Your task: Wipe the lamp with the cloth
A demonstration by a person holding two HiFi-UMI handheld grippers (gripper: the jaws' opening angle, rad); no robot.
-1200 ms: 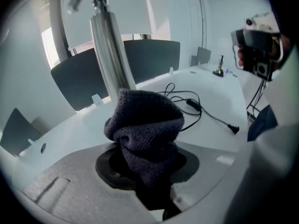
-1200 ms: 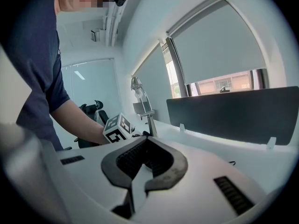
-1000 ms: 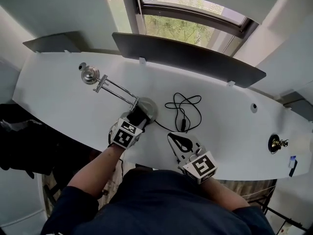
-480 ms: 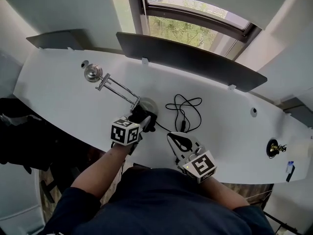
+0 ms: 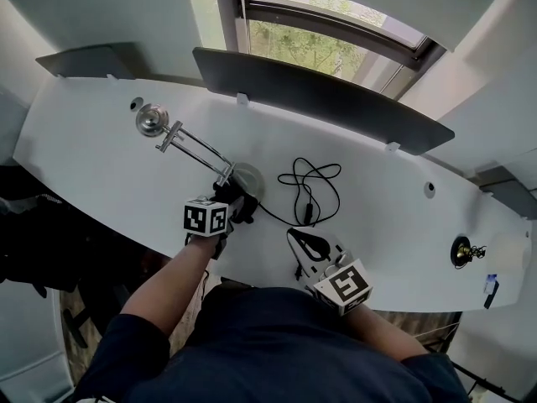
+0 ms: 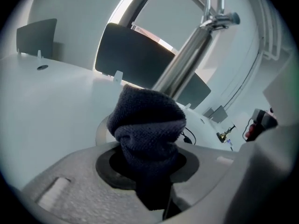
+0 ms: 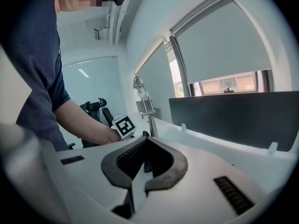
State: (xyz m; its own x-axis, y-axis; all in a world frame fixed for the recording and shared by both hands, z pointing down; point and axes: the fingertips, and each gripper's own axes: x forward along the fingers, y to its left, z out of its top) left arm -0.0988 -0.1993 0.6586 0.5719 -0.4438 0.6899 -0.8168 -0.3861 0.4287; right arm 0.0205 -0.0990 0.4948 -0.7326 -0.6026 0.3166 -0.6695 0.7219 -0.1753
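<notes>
Left hand-held gripper (image 5: 237, 206), clamped on the cloth (image 6: 147, 125), has pulled back over the lamp (image 5: 193, 145) base to the stem foot. Base wipe looks underway, arm and head still to do. Right hand-held gripper (image 5: 302, 240) closed and empty, right of lamp. Cable (image 5: 310, 183) beside the base could snag.

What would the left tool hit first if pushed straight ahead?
Probably the lamp stem, just behind the cloth clamped in the left tool; the cloth would touch it first. Depth is hard to judge.
</notes>
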